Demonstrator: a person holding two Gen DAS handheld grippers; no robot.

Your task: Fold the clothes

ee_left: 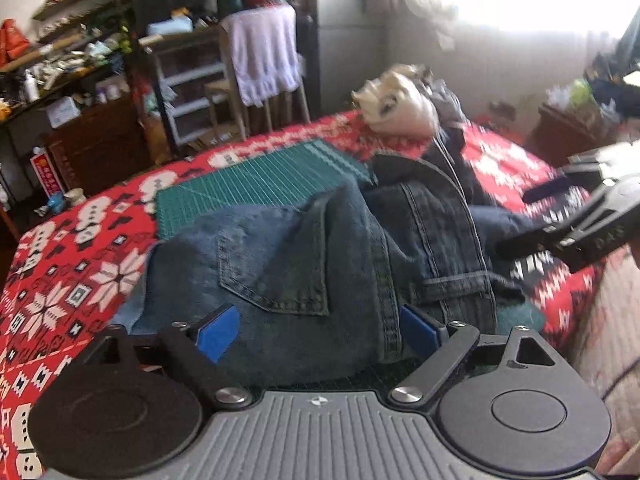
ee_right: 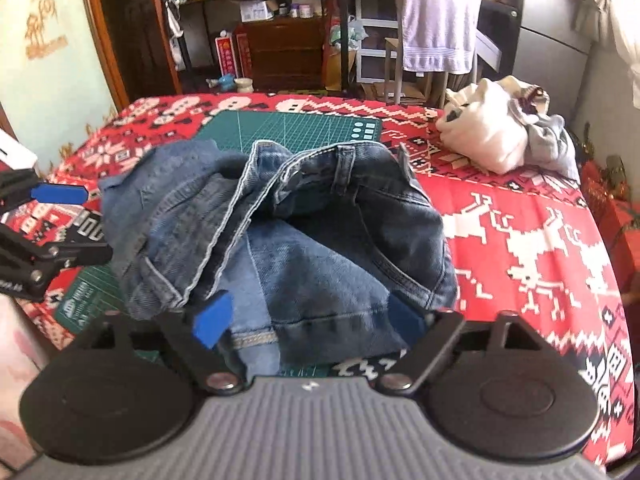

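Note:
A pair of blue jeans point(ee_left: 304, 256) lies bunched on a green cutting mat point(ee_left: 260, 184) over the red patterned blanket point(ee_left: 72, 280). My left gripper point(ee_left: 320, 334) is open at the heap's near edge, its blue pads point(ee_left: 218, 334) on either side of the denim by a back pocket. In the right wrist view the jeans point(ee_right: 304, 240) show their open waistband at the top. My right gripper point(ee_right: 308, 318) is open too, straddling the denim's near hem. Each gripper shows in the other's view: the right gripper point(ee_left: 528, 216) at the far right, the left gripper point(ee_right: 80, 222) at the far left.
A crumpled white garment point(ee_right: 488, 132) with grey clothes lies at the bed's far right corner. Behind the bed stand a chair with a lilac towel point(ee_right: 436, 24), a drawer unit and cluttered shelves point(ee_left: 72, 52). The bed edge point(ee_right: 616, 280) drops off on the right.

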